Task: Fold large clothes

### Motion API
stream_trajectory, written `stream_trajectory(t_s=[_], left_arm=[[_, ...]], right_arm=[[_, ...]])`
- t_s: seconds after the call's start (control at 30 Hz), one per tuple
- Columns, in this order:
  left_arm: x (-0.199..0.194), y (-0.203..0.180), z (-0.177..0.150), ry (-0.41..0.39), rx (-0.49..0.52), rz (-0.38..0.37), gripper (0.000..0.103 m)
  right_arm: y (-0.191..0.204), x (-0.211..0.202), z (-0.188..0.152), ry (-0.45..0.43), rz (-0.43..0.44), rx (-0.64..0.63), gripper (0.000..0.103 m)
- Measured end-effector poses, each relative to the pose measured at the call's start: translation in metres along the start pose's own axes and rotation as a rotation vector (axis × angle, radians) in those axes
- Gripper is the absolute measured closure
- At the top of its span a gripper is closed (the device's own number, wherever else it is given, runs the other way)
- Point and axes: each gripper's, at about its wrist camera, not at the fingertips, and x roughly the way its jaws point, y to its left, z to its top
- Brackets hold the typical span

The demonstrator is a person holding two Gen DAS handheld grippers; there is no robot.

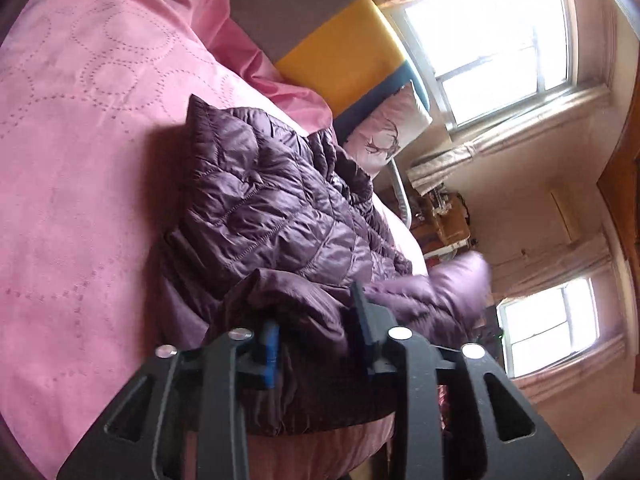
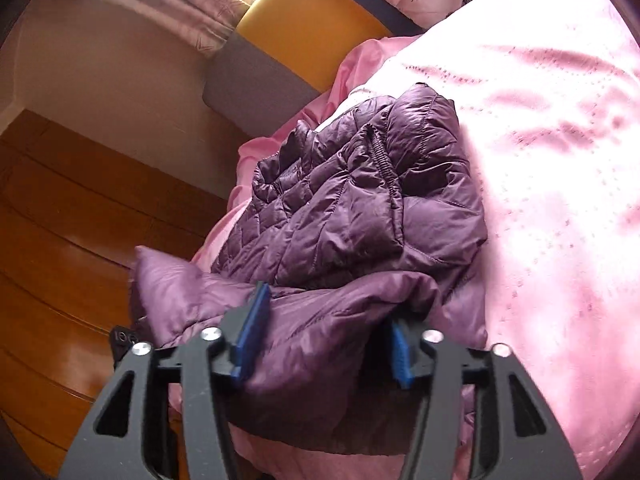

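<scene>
Both grippers, left gripper (image 1: pixel 320 340) and right gripper (image 2: pixel 324 344), stand parted around the purple puffer jacket (image 2: pixel 352 200), apparently gripping nothing. The jacket lies part-folded on the pink bed cover (image 1: pixel 80 160); its near flap looks unfinished.

Beyond my reach the pink bedspread (image 1: pixel 80 160) covers the bed. Its headboard (image 1: pixel 344 60) is padded in grey, yellow and blue. Two bright windows (image 1: pixel 492 48) glare behind pale curtains (image 1: pixel 460 156). The wood floor (image 2: pixel 80 220) shines warm orange.
</scene>
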Motion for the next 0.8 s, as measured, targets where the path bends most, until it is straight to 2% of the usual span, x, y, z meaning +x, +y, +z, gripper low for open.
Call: stream_trajectory(t_s=[0.03, 0.07, 0.1, 0.13, 0.17, 0.23, 0.3, 0.4, 0.43, 0.47, 0.53, 0.57, 0.6, 0.63, 0.67, 0.73, 0.8], left_arm=[[-0.006, 0.005, 0.001, -0.013, -0.023, -0.029, 0.054], [-0.012, 0.007, 0.002, -0.036, -0.041, -0.052, 0.034], [-0.018, 0.010, 0.001, -0.060, -0.048, -0.055, 0.023], [-0.027, 0.013, 0.001, -0.102, -0.044, -0.028, 0.022], [-0.031, 0.015, 0.000, -0.118, -0.031, -0.001, 0.022], [-0.035, 0.024, -0.004, -0.120, -0.023, 0.018, 0.022], [-0.031, 0.031, -0.013, -0.107, -0.009, 0.033, 0.022], [-0.009, 0.036, -0.031, -0.034, 0.042, 0.063, 0.022], [0.002, 0.035, -0.038, -0.003, 0.062, 0.068, 0.023], [0.008, 0.032, -0.043, 0.016, 0.081, 0.073, 0.033], [0.019, 0.026, -0.050, 0.027, 0.132, 0.116, 0.042], [0.023, 0.025, -0.051, 0.029, 0.144, 0.137, 0.059], [0.025, 0.025, -0.052, 0.031, 0.151, 0.162, 0.073], [0.022, 0.025, -0.053, 0.025, 0.159, 0.175, 0.078], [0.017, 0.024, -0.055, 0.013, 0.166, 0.169, 0.086], [0.006, 0.022, -0.059, 0.005, 0.182, 0.166, 0.091], [-0.002, 0.021, -0.066, 0.006, 0.195, 0.163, 0.093]], right_arm=[[-0.003, -0.001, 0.002, -0.003, 0.013, 0.020, 0.028], [-0.006, -0.004, 0.004, -0.012, 0.030, 0.036, 0.024], [-0.008, -0.007, 0.005, -0.024, 0.045, 0.045, 0.017], [-0.009, -0.011, 0.004, -0.036, 0.043, 0.046, 0.012], [-0.009, -0.016, 0.002, -0.057, 0.019, 0.047, 0.011], [-0.013, -0.026, -0.004, -0.086, 0.020, 0.049, 0.009], [-0.016, -0.039, -0.016, -0.108, -0.003, 0.026, 0.009], [-0.020, -0.040, -0.037, -0.094, -0.083, -0.037, 0.010], [-0.021, -0.034, -0.044, -0.074, -0.117, -0.060, 0.016], [-0.020, -0.028, -0.050, -0.057, -0.151, -0.089, 0.020], [-0.016, -0.012, -0.060, -0.014, -0.235, -0.147, 0.046], [-0.016, -0.004, -0.063, 0.002, -0.278, -0.163, 0.051], [-0.014, 0.002, -0.066, 0.002, -0.309, -0.178, 0.060], [-0.013, 0.003, -0.067, -0.002, -0.318, -0.188, 0.070], [-0.010, 0.001, -0.068, -0.009, -0.322, -0.195, 0.075], [-0.004, -0.005, -0.073, -0.014, -0.324, -0.214, 0.084], [0.001, -0.012, -0.081, 0.001, -0.327, -0.239, 0.086]])
